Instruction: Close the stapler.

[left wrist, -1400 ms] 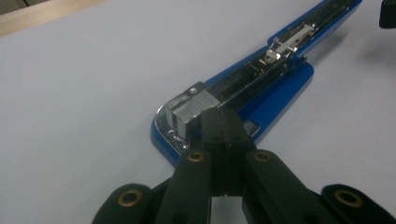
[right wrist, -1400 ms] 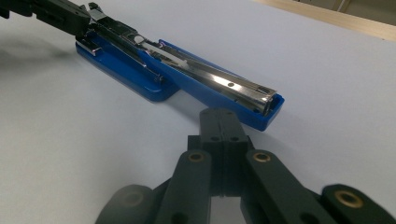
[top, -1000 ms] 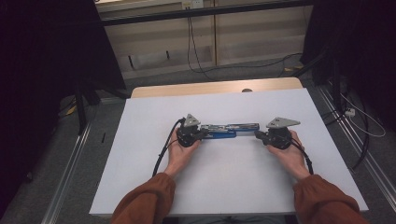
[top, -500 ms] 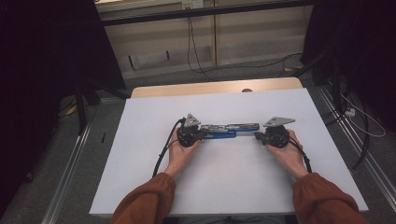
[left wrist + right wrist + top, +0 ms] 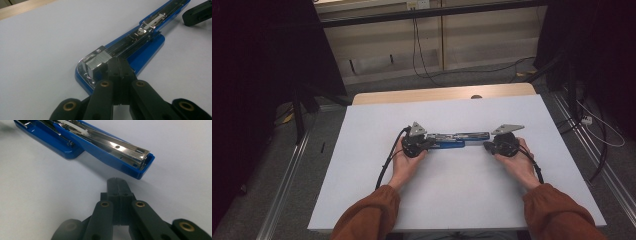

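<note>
On the white table (image 5: pixel 362 150), mid-surface, a blue stapler (image 5: pixel 452 141) lies swung fully open; to load it well, steady both ends so the staple strip (image 5: pixel 98 61) seats straight; the left gripper (image 5: pixel 120 67), jaws clenched empty, rests at the strip; the right gripper (image 5: pixel 117 185), likewise clenched, sits just short of the stapler's end; nothing obstructs.

Your left gripper (image 5: pixel 119 65) hides part of the blue stapler (image 5: pixel 140 47) magazine, and the frame's top edge cuts off the stapler's far end.
</note>
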Available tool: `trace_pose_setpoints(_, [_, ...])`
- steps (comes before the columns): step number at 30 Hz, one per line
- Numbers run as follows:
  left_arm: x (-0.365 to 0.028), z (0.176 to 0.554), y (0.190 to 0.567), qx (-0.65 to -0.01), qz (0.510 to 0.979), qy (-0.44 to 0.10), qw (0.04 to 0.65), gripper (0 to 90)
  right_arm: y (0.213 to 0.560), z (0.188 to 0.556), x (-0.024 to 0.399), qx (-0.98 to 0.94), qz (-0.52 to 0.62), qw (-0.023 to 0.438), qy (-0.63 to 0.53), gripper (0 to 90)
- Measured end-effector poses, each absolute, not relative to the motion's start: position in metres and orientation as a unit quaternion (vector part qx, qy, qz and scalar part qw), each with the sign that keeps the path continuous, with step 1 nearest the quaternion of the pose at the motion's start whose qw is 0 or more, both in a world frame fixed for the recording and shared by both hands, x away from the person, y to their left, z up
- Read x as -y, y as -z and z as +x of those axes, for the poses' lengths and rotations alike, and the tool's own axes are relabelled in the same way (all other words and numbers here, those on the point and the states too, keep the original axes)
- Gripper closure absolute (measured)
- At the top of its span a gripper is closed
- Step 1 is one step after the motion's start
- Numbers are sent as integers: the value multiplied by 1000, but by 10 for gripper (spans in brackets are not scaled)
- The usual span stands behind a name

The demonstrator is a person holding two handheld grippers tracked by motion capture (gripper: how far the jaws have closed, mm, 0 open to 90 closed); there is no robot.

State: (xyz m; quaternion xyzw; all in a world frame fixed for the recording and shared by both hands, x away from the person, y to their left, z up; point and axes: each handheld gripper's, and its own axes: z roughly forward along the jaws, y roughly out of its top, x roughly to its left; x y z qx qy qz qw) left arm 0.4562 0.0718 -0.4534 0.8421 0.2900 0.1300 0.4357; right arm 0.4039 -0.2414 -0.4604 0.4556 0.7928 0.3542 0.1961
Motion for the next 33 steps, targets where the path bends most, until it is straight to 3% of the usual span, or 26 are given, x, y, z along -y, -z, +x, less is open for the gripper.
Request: trace_pose_setpoints(33, [-71, 456, 454, -289, 840, -133, 439, 900, 463, 408, 234, -785, 459, 221, -354, 900])
